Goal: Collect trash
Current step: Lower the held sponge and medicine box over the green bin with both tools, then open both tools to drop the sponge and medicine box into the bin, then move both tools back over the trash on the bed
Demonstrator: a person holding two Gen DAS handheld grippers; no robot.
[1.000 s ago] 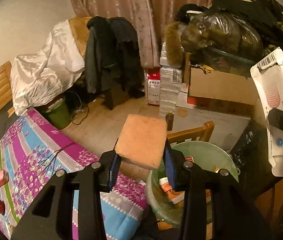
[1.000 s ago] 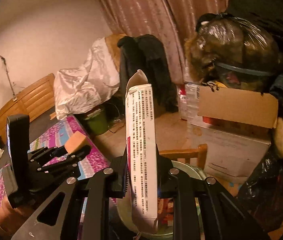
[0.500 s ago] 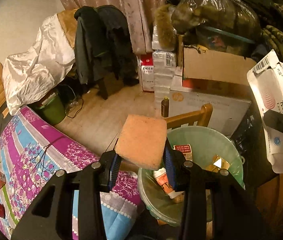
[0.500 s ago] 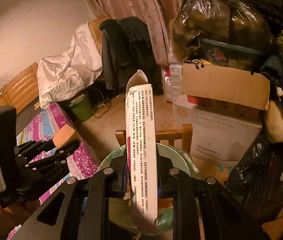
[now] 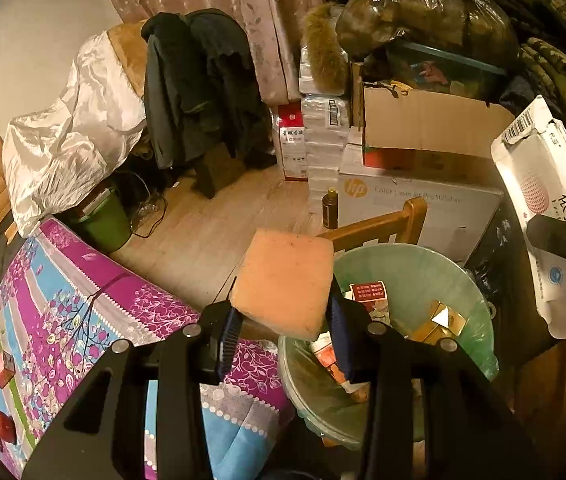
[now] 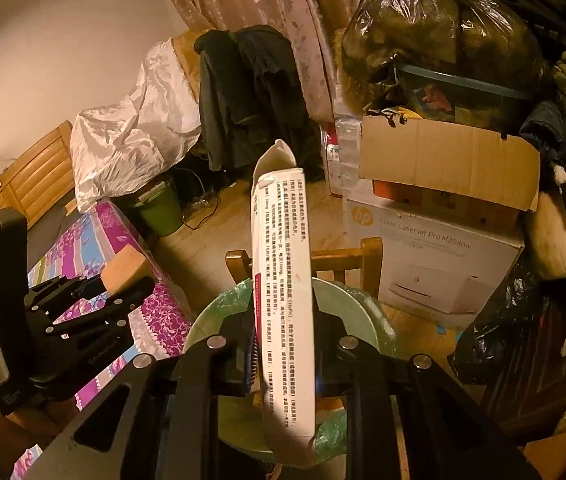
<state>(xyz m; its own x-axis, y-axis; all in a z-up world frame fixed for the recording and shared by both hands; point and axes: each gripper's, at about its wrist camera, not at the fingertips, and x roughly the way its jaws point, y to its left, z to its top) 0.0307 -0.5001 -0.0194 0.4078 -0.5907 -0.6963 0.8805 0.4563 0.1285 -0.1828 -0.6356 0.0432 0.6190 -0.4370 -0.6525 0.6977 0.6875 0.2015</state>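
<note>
Two hand-held grippers are carrying trash toward a green-lined bin [image 5: 435, 276] standing on a wooden chair [image 5: 383, 228] beside a bed with a purple floral cover [image 5: 63, 300]. The left gripper [image 5: 283, 320] is squeezing an orange sponge [image 5: 285, 282] between closed jaws, with the sponge hanging over the bin's near rim rather than squarely above the opening. The right gripper [image 6: 283, 344] is clamping a tall white carton [image 6: 283, 280] upright, its lower end hanging just above the bin, which is already holding small packets.

The risks look plain. Released here, the sponge is likely to clip the rim and be tipping onto the cover or the floor. The long carton, dropped upright, may be catching on the rim or leaning out instead of sinking in. Both tools are crowding one opening, so a knock between them, or against the bin, could be shifting it on its narrow seat.
</note>
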